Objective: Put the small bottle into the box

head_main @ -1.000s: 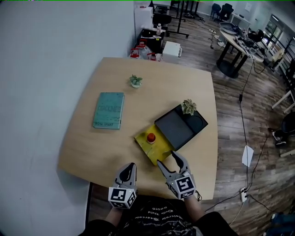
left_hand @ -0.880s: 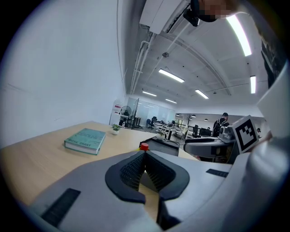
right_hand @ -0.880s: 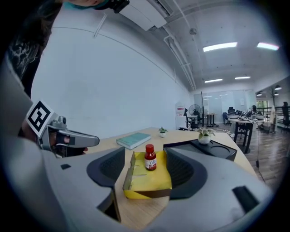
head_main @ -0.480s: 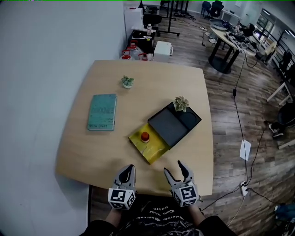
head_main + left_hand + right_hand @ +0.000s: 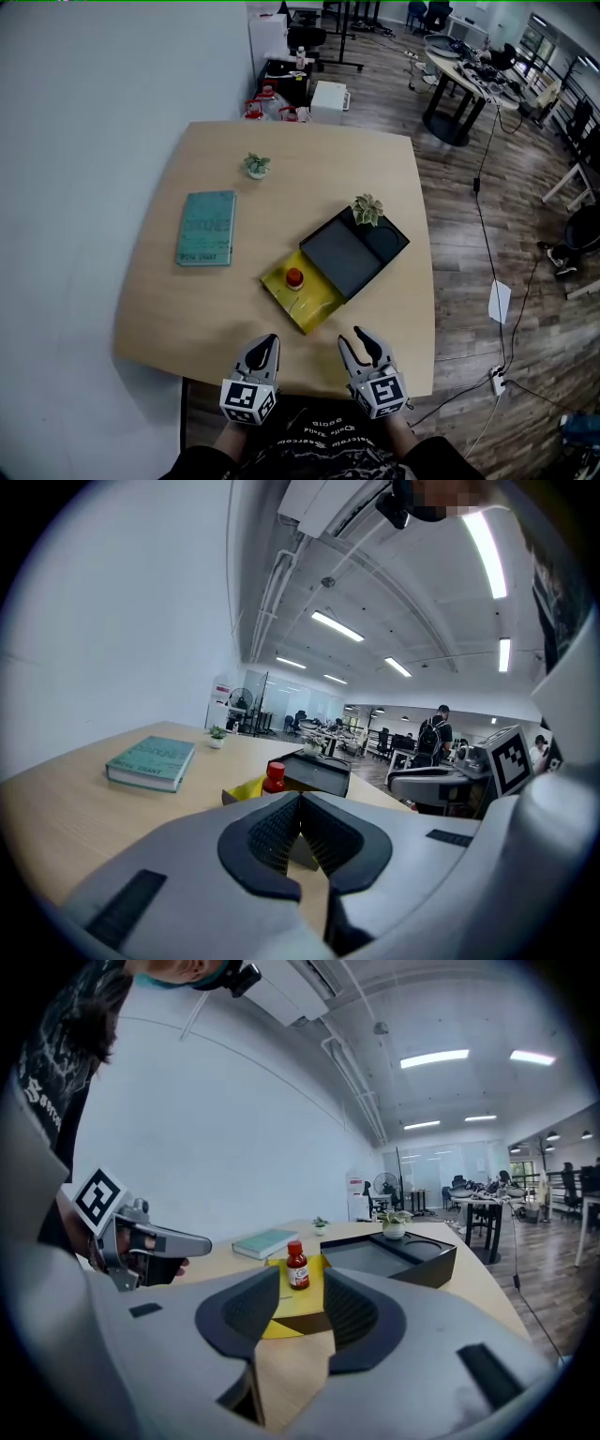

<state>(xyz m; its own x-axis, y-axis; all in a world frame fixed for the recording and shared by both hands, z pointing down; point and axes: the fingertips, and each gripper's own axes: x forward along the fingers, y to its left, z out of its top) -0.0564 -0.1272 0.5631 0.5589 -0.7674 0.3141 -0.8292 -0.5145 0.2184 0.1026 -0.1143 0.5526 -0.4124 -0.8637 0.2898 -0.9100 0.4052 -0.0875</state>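
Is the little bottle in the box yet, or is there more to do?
It looks done: the small bottle stands upright in the yellow box. Nothing is in hand. The left gripper is shut and empty, and the right gripper has just been closing its jaws on nothing. The only thing left might be the black lid beside it.

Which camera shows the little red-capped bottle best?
The right gripper view: the bottle stands whole, label facing the camera. The head view shows only a small red dot; the left gripper view shows just its cap and neck.
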